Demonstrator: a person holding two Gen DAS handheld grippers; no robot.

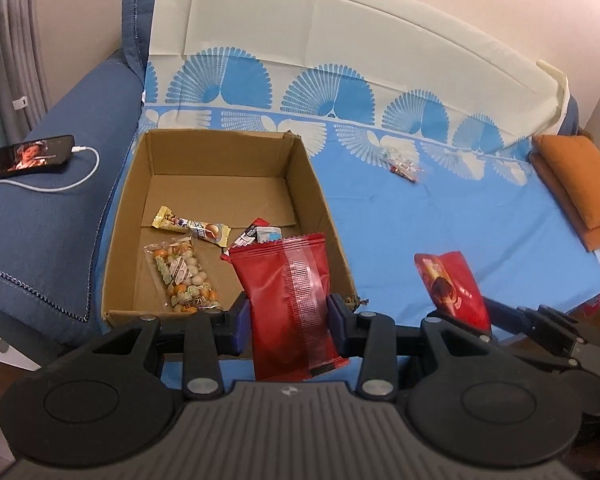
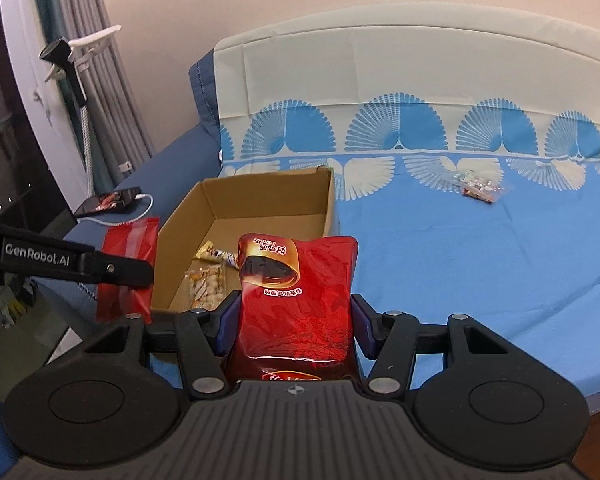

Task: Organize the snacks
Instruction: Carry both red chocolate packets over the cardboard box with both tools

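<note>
While both hands carry a packet toward it, the cardboard box [image 1: 204,184] sits open on the blue sheet [image 1: 440,232] of the sofa, with a few snacks already lying on its floor: a bag of nuts [image 1: 182,276] and a candy bar [image 1: 194,226]. By my reading, the step in hand is the delivery. The left gripper [image 1: 290,314] is clamped on a red wrapper [image 1: 288,300] at the box's near wall; the right gripper [image 2: 292,324] is clamped on a red pouch [image 2: 300,292], beside the box. Next, each must clear the rim and let go inside. One small candy packet [image 1: 402,162] waits on the sheet, well apart.
</note>
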